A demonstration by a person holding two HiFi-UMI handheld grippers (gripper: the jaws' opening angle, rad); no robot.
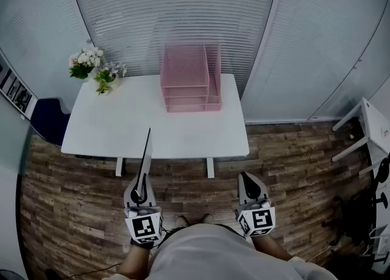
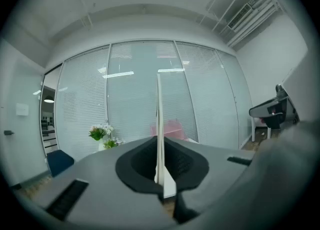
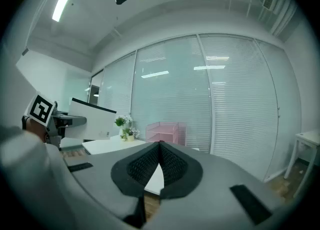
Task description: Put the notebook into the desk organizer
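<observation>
A thin notebook (image 1: 145, 158) stands on edge, sticking forward out of my left gripper (image 1: 139, 194), which is shut on it. In the left gripper view the notebook (image 2: 160, 124) rises as a narrow white strip from between the pressed jaws. In the right gripper view it shows side-on as a white panel with a dark top edge (image 3: 92, 119). The pink mesh desk organizer (image 1: 190, 78) stands at the back of the white table (image 1: 122, 126), and appears small in both gripper views (image 2: 172, 128) (image 3: 162, 131). My right gripper (image 1: 250, 190) is shut and empty, held before the table's front edge.
A vase of flowers (image 1: 94, 69) sits on the table's back left corner. A dark blue chair (image 1: 50, 120) is left of the table. A white frame (image 1: 365, 129) and dark gear stand at the right. Wood floor lies between me and the table; blinds cover the glass wall behind.
</observation>
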